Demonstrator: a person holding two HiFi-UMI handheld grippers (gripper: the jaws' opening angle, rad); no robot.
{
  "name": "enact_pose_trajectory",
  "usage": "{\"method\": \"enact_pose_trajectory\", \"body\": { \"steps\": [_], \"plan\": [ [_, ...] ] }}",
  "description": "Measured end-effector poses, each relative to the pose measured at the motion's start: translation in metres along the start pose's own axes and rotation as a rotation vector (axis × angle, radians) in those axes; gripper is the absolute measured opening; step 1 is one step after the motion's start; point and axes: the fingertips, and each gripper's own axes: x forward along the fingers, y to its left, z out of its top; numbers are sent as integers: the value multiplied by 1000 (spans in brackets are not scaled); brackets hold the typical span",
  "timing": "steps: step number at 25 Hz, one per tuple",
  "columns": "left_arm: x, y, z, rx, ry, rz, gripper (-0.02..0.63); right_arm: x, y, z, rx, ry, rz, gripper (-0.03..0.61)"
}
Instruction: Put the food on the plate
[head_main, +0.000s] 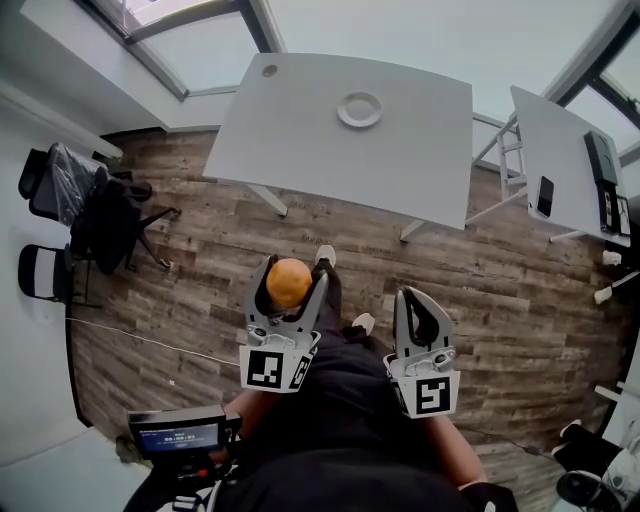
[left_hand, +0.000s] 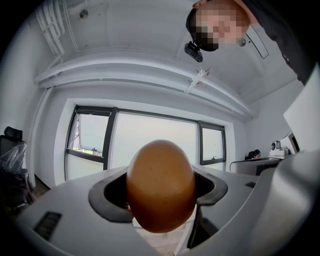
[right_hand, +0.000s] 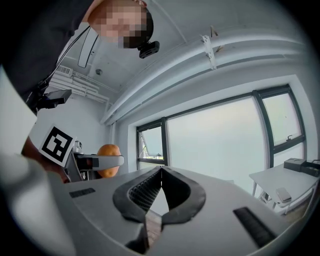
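Observation:
My left gripper (head_main: 289, 283) is shut on a smooth orange-brown, egg-shaped piece of food (head_main: 289, 282), held well above the wooden floor. In the left gripper view the food (left_hand: 161, 186) fills the gap between the jaws and points up toward the windows. A round white plate (head_main: 360, 109) lies on the far white table (head_main: 300, 140), well ahead of both grippers. My right gripper (head_main: 418, 312) is beside the left one, shut, with nothing between its pads (right_hand: 150, 192). The right gripper view shows the held food (right_hand: 109, 160) off to the left.
A second white table (head_main: 560, 160) at the right carries a phone (head_main: 545, 196) and dark devices. Black office chairs (head_main: 75, 200) stand at the left wall. A small screen device (head_main: 180, 436) sits at the person's lower left. Wooden floor (head_main: 200, 290) lies between me and the tables.

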Motion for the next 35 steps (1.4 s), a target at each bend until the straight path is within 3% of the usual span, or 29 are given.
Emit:
{"method": "enact_pose_trajectory", "body": {
  "steps": [7, 13, 26, 35],
  "plan": [
    [40, 7, -5, -18, 12, -57, 331, 21, -20, -7, -2, 34, -70, 8],
    [88, 30, -5, -38, 22, -90, 331, 73, -42, -5, -21, 54, -108, 8],
    [176, 92, 18, -51, -30, -109, 331, 205, -44, 11, -50, 70, -49, 8],
    [211, 137, 21, -59, -17, -99, 331, 260, -47, 15, -67, 89, -64, 8]
  ]
}}
